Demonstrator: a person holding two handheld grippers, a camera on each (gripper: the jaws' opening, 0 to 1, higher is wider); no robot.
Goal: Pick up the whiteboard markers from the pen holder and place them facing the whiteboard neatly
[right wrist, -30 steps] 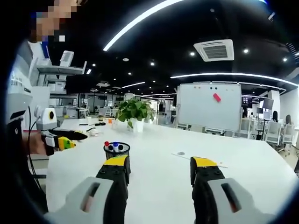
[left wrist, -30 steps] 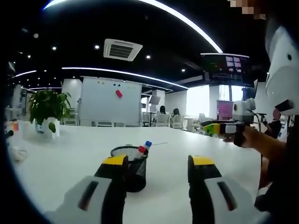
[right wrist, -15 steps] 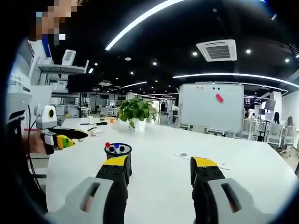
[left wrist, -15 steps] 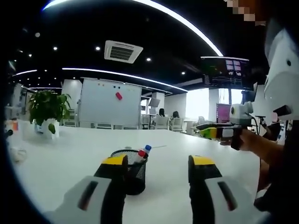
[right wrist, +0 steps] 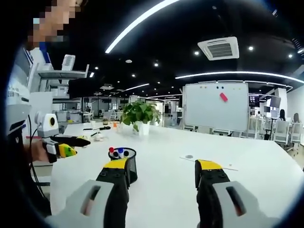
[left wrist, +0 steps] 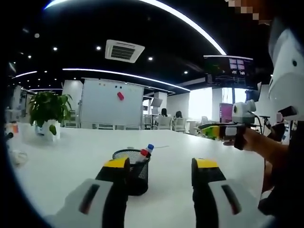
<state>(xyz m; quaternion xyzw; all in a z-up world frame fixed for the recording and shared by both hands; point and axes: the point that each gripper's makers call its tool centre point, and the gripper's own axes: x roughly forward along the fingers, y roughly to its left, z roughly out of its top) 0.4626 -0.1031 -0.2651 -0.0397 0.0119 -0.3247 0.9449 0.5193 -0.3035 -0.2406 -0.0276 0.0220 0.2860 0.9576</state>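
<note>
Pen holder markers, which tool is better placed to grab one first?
Left, probably. The pen holder sits right at the open left tool, touching its jaw in view; from the open right tool it looks farther off.

The wide white table (left wrist: 66,166) is showing a smooth, faintly glossy top that is catching soft ceiling light. The round black wire-mesh pen holder (left wrist: 136,172) is looking like thin matt metal, open-weave. The markers with red and blue caps (left wrist: 146,151) are looking like smooth plastic. The tall white whiteboard (right wrist: 215,106) is presenting a flat, sleek face. The grippers' yellow jaw tips are appearing matt plastic, their grey bodies slightly shiny.
</note>
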